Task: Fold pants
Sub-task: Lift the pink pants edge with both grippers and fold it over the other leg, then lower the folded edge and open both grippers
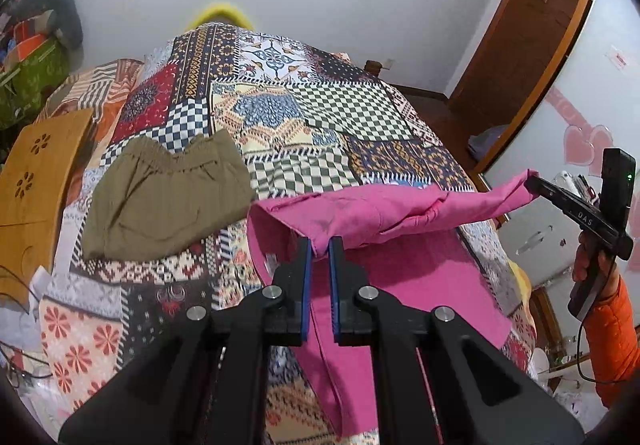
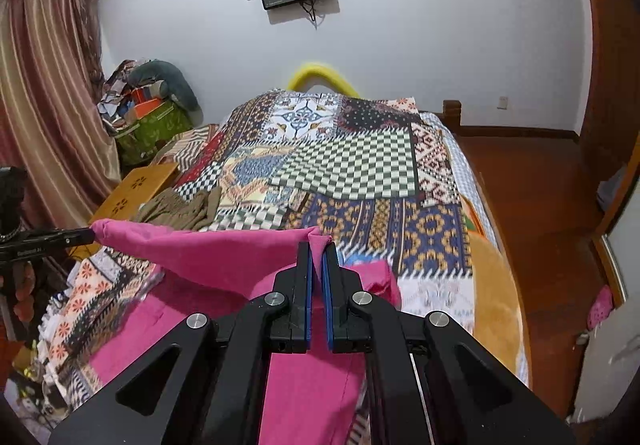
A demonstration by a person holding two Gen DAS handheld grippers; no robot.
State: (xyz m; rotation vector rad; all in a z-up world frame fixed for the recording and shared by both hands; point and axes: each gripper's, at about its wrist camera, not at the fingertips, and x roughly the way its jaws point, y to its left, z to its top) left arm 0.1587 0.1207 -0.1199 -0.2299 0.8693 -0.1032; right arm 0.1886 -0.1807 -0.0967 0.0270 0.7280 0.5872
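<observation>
The pink pants (image 1: 372, 205) are held stretched above the bed (image 1: 340, 113), clamped by the left gripper (image 1: 320, 245) and right gripper (image 2: 319, 245); their lower part is hidden behind the grippers.

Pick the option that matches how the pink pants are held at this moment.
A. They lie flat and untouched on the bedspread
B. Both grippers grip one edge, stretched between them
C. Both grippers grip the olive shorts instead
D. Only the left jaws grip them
B: the left gripper and right gripper each pinch the pink pants, whose edge spans between them above the bedspread.
</observation>
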